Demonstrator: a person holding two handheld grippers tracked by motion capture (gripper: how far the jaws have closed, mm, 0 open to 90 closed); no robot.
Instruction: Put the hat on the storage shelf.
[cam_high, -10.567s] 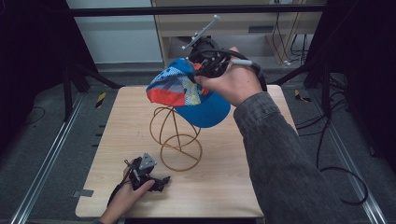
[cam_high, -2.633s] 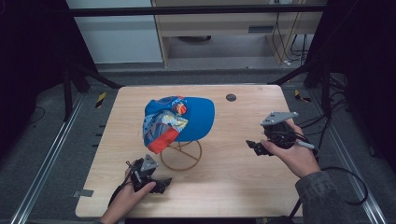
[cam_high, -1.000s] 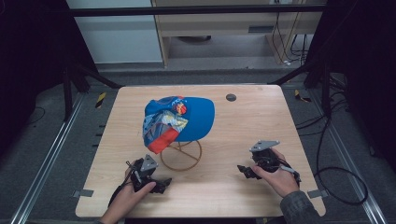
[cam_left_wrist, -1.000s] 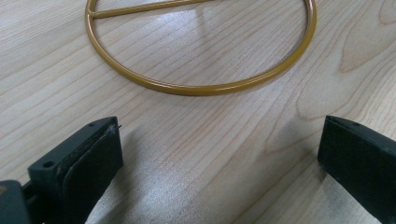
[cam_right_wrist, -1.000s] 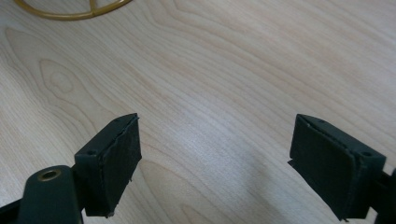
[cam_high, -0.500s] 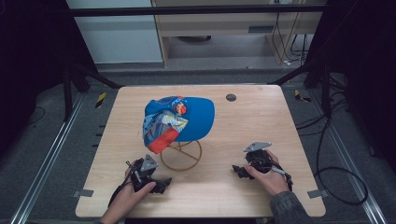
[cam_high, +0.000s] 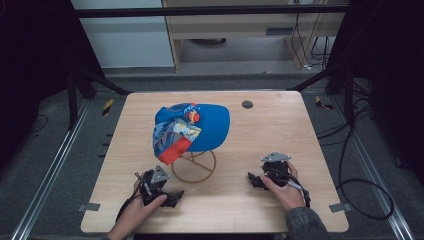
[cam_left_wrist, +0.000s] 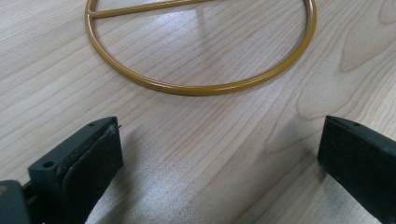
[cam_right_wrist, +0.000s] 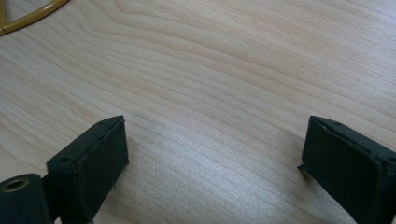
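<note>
Cap (cam_high: 200, 127): blue with a colourful patterned panel, perched on a gold wire stand (cam_high: 194, 166) near the middle of the wooden surface (cam_high: 280, 130).
Stand base: a gold ring flat on the surface, just ahead of the left gripper's jaws in the left gripper view.
Left gripper (cam_high: 176, 195): resting low on the surface at the near left, close to the stand, jaws spread wide with bare wood between them.
Right gripper (cam_high: 253, 180): low on the surface at the near right, well apart from the cap; its jaws have just been opening and stand spread, nothing between them.
</note>
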